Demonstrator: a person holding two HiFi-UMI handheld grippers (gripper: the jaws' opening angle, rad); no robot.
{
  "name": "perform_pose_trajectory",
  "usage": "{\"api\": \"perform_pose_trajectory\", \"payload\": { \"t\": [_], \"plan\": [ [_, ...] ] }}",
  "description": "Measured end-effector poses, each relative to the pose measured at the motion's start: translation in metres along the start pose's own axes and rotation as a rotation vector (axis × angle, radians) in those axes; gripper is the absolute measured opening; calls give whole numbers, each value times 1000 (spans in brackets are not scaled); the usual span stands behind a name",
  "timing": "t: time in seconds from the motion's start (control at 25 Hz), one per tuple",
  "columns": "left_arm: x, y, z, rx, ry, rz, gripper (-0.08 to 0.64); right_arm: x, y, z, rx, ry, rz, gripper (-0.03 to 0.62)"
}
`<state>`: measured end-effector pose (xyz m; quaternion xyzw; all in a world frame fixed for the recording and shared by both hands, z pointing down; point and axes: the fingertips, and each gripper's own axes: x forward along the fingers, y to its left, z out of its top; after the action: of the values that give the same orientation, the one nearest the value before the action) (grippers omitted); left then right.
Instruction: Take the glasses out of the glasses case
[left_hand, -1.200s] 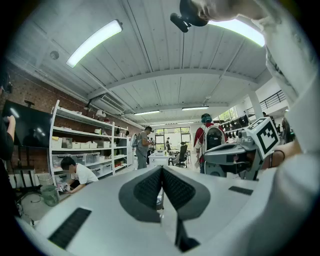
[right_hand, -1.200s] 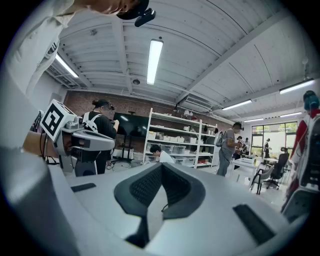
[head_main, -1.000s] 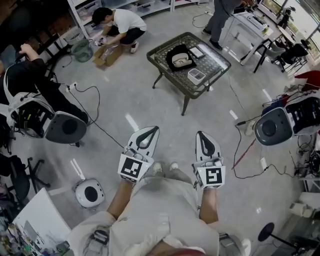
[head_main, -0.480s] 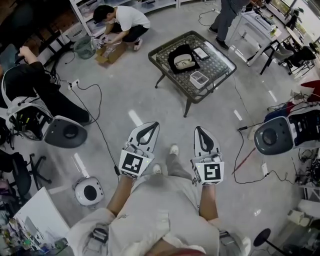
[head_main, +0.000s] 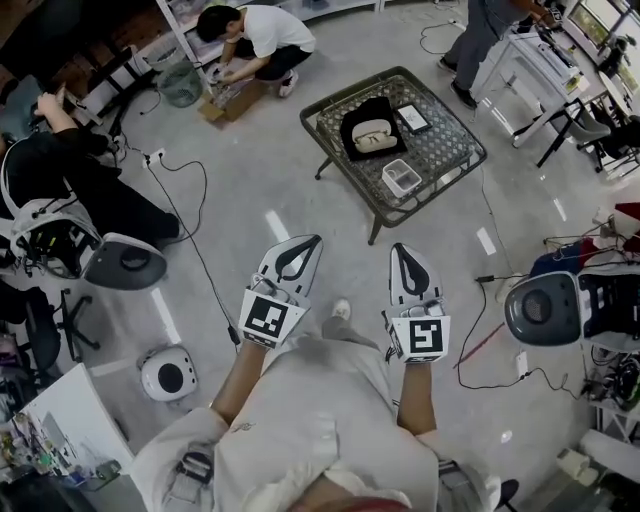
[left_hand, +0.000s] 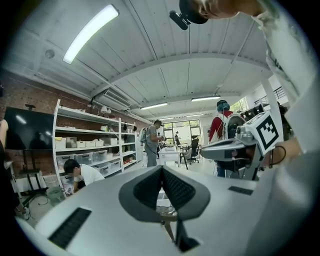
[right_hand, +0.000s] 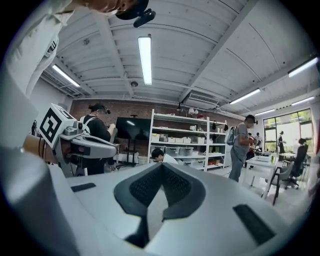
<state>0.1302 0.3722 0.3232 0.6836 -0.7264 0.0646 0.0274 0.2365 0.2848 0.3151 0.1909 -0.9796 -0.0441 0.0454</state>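
We hold the left gripper (head_main: 311, 242) and the right gripper (head_main: 400, 249) side by side over the grey concrete floor (head_main: 250, 190), close to our body and well apart from the low dark metal-mesh table (head_main: 446, 170). Each gripper view shows its jaws pressed together with nothing between them. On the tabletop, the black glasses case (head_main: 350, 130) lies open toward the left corner. A pale pair of glasses (head_main: 370, 134) rests inside it, too small for us to make out in detail. A flat dark tablet-like slab (head_main: 411, 118) lies just beside the case, toward the far corner. A clear plastic box (head_main: 402, 177) sits by the near right edge, apart from the case.
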Motion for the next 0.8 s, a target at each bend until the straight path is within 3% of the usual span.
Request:
{"api": "perform_pose_trajectory", "payload": {
  "t": [0.4,0.8],
  "plan": [
    [49,5,10,-5,27,43,12,37,-42,-5,25,9,60,6],
    [81,18,12,-6,37,43,12,66,-63,-9,34,30,63,6]
  ]
}}
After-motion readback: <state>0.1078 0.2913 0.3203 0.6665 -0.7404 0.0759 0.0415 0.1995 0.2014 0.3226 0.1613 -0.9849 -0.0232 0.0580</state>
